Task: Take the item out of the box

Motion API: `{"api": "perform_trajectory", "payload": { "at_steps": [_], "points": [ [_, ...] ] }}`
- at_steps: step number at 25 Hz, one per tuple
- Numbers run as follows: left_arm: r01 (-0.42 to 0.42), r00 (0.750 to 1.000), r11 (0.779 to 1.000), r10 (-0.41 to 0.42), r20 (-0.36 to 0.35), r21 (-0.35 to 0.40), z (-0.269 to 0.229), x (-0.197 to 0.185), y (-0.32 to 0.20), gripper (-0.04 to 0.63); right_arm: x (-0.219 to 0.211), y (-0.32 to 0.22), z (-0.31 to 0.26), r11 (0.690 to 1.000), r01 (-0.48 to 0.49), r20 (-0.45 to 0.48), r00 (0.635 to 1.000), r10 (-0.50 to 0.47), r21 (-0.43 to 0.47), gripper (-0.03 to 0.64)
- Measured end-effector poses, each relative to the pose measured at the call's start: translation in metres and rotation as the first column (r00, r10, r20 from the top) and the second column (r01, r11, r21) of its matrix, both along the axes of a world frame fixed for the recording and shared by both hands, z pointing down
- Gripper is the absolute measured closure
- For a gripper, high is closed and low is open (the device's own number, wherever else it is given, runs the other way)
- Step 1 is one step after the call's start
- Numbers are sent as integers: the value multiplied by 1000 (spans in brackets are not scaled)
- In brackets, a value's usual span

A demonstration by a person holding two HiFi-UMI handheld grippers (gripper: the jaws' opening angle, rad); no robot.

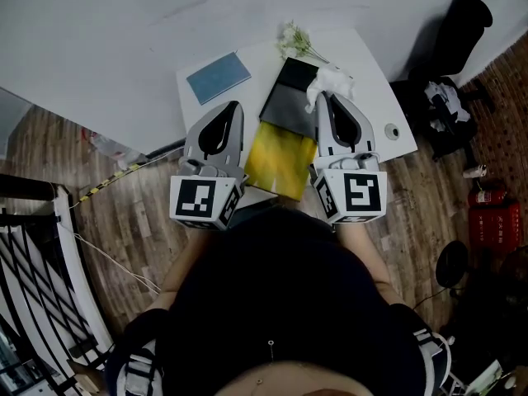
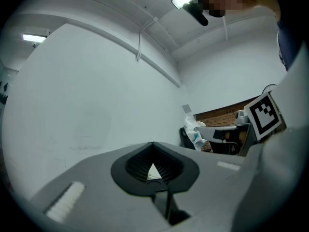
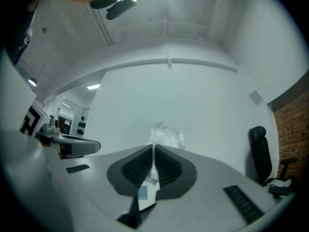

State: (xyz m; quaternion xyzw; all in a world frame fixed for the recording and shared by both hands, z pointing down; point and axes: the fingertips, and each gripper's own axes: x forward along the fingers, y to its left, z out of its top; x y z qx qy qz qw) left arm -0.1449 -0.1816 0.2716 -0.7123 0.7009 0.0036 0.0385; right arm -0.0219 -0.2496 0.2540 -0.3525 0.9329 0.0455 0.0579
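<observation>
A black box [image 1: 290, 89] lies open on the white table [image 1: 375, 89], its yellow flap [image 1: 280, 162] folded toward me. My right gripper [image 1: 324, 97] is at the box's right edge, shut on a crumpled white wrapped item [image 1: 332, 79] that sticks out past its tips. In the right gripper view the item [image 3: 166, 133] runs back between the pads [image 3: 137, 166] of that gripper [image 3: 154, 148], and a small blue tag [image 3: 143, 192] shows below. My left gripper [image 1: 234, 106] hovers left of the box. Its tips [image 2: 153, 146] touch with nothing between them.
A blue notebook [image 1: 218, 77] lies at the table's back left and a sprig of white flowers [image 1: 295, 40] behind the box. A small round object [image 1: 393, 130] sits near the right edge. A black office chair [image 1: 458, 27] and red canister [image 1: 488, 195] stand on the wooden floor.
</observation>
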Motion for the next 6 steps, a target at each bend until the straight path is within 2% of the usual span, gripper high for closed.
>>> {"api": "perform_trajectory", "payload": {
  "at_steps": [6],
  "points": [
    [2,1000,1000,-2,0,-3,1,-2,1,586,-2,0,4,1000,5,-2,1000,-5,-12,594]
  ]
}}
